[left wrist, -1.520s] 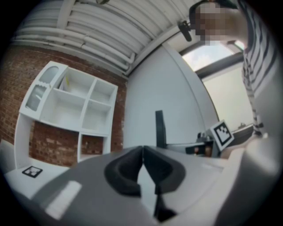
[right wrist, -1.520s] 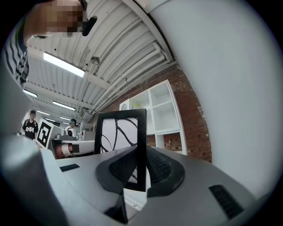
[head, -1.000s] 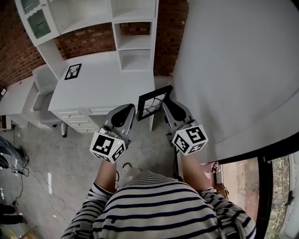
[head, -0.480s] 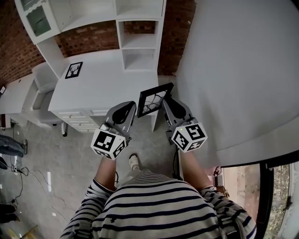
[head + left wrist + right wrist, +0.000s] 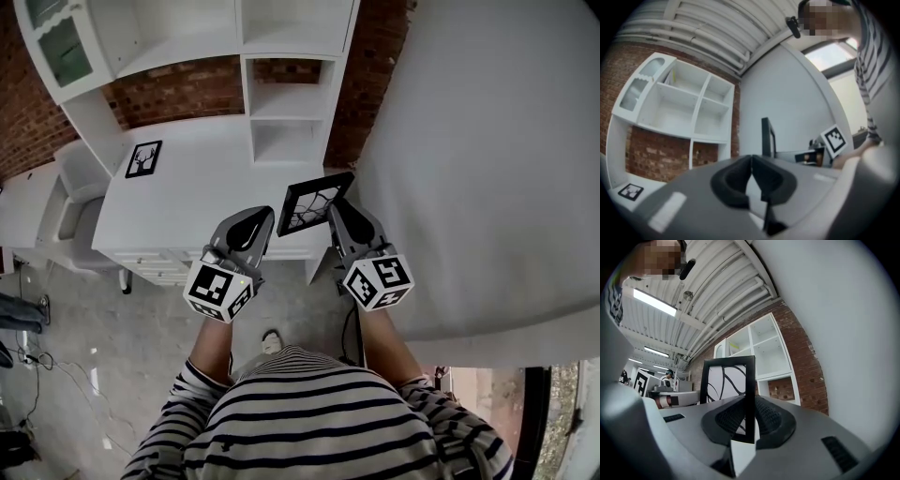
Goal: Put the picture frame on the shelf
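Observation:
A black picture frame (image 5: 312, 202) with a white leaf-line print is held up over the desk's right end. My right gripper (image 5: 336, 208) is shut on the frame's right edge; in the right gripper view the frame (image 5: 729, 383) stands upright between the pads. My left gripper (image 5: 255, 223) hovers just left of the frame, jaws shut and empty; from the left gripper view the frame (image 5: 767, 138) shows edge-on. The white shelf unit (image 5: 289, 98) with open cubbies stands against the brick wall beyond the desk.
A white desk (image 5: 202, 202) with drawers lies below the grippers. A second small frame with a deer print (image 5: 143, 158) lies on its far left. A grey chair (image 5: 77, 183) stands to the left. A large white wall panel (image 5: 487, 159) fills the right side.
Both grippers and the held frame have come forward over the desk, nearer the shelf unit. The grip has not changed.

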Available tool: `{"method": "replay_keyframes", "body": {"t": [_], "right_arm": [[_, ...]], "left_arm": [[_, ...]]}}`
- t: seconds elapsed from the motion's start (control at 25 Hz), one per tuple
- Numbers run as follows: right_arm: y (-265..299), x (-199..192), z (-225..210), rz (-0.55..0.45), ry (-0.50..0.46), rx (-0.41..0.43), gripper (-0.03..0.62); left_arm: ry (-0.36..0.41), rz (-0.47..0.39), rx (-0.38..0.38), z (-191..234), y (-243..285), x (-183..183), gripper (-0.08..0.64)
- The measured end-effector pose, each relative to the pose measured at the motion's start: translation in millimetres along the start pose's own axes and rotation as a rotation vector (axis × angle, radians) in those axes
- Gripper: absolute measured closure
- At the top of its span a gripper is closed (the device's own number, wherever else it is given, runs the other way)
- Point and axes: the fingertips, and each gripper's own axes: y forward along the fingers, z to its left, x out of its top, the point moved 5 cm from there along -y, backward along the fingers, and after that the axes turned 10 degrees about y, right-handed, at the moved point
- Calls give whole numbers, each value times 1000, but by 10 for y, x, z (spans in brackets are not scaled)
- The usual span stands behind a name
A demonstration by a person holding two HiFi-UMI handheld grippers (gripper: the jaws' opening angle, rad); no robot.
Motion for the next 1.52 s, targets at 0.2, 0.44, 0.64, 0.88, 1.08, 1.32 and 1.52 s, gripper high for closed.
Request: {"method": "replay_keyframes", "body": {"t": [0.2,0.44,0.64,0.88,1.08,1.32,1.52], "right_arm": [[391,-42,-53,-3,-11,-33,532],[682,-138,-122,-11,-31,-74,532],[874,-211,-219,-4,-43,-90,532],[1150,-322,-445,2,-43,-97,532],[1470,-407,-747,5,-23,-113,532],[1876,-498,-1173,-2,-35,-114,532],[2151,-634,-1415,8,-54,-125,532]], "left_arm": [[3,-12,-13,386,172,-87,552],[9,-8,-43,614,309,-239,552],[1,5,-40,741,405,-381,552],[-3,32,-36,914,673,-590,552],[-6,61,-37,1154,996,-755,552],[-11,85,-42,1391,1488,-1024,552],[-20,107,-34,1546,1784,-1248,552]]}}
